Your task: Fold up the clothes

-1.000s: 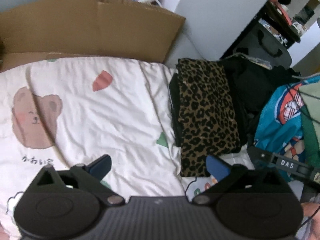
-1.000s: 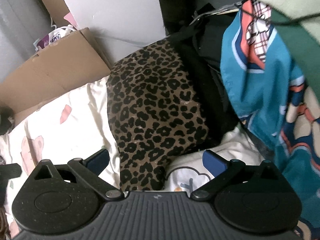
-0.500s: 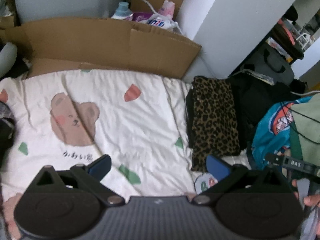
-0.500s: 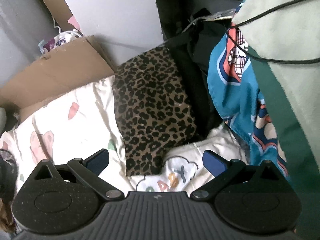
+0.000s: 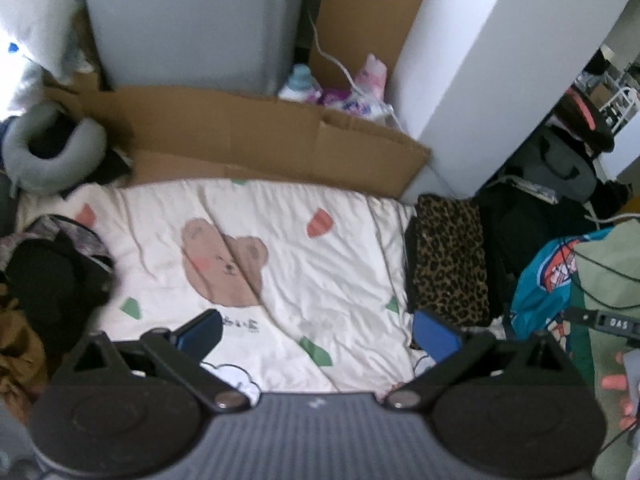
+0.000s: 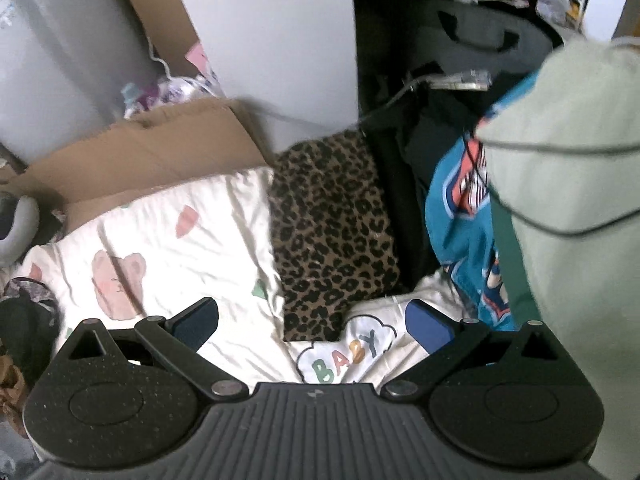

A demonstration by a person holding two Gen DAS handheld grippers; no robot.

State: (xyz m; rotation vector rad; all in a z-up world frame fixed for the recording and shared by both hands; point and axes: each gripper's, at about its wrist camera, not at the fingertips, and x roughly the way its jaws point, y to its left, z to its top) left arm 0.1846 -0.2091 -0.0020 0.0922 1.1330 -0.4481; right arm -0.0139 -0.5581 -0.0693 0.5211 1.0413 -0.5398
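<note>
The leopard cloth [image 5: 450, 264] lies folded at the right edge of the quilt [image 5: 280, 240], against a black pile [image 5: 516, 228]. More clothes [image 5: 44, 280] sit heaped at the quilt's left edge. We hold both the left hand-held gripper [image 5: 318, 332] and the right hand-held gripper [image 6: 312, 322] above the quilt, jaws wide apart, gripping nothing. Our worry: reaching right could snag the cable [image 6: 560, 148] on the green sleeve [image 6: 568, 184], or drag the folded stack askew.

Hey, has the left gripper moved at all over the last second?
Yes. The left gripper has pulled back and up: the leopard-print garment has shrunk in its view, and the cardboard and wall behind now show.
</note>
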